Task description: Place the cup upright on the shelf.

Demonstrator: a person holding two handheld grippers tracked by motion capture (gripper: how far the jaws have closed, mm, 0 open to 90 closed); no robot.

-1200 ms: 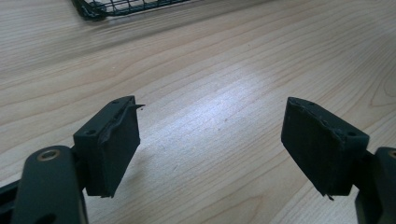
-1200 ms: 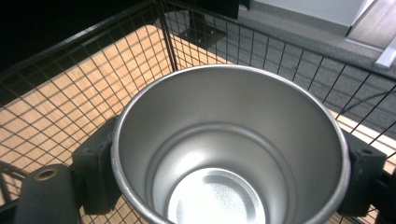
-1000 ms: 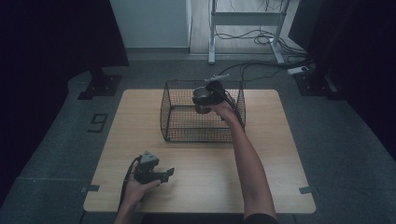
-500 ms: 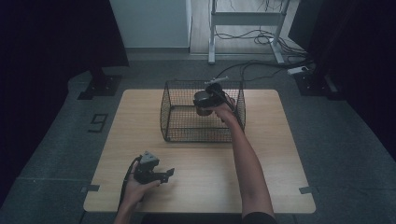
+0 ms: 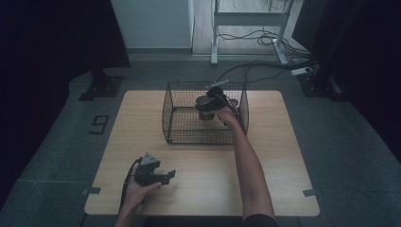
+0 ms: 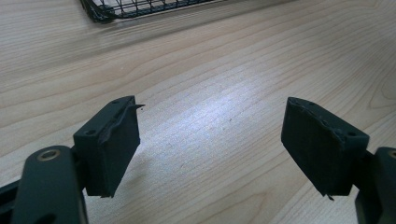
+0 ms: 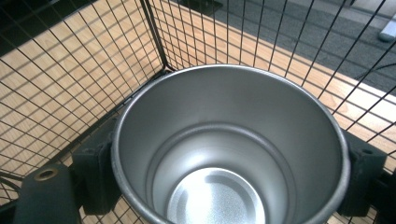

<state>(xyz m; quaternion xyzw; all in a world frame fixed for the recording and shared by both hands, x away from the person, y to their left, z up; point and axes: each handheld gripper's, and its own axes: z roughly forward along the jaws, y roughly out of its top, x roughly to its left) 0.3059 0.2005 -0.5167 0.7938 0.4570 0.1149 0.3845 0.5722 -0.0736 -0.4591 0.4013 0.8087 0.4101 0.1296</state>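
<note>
A steel cup (image 7: 229, 149) sits upright between the jaws of my right gripper (image 7: 229, 172), which is shut on its sides. In the high view the cup (image 5: 205, 108) hangs inside the black wire basket (image 5: 182, 137), toward its right back part, with my right gripper (image 5: 215, 101) reaching in over the rim. My left gripper (image 5: 163, 178) rests low near the table's front left, held in a hand. Its jaws stand open over bare wood, nothing between the pads (image 6: 322, 151).
The wire basket stands at the middle back of the wooden table (image 5: 283, 156). Its mesh walls (image 7: 70, 70) close around the cup on the far and left sides. A basket corner (image 6: 107, 11) lies ahead of the left gripper. Floor cables (image 5: 265, 66) lie behind the table.
My right gripper has sunk a little with the cup, deeper into the basket. The left gripper has stayed where it was.
</note>
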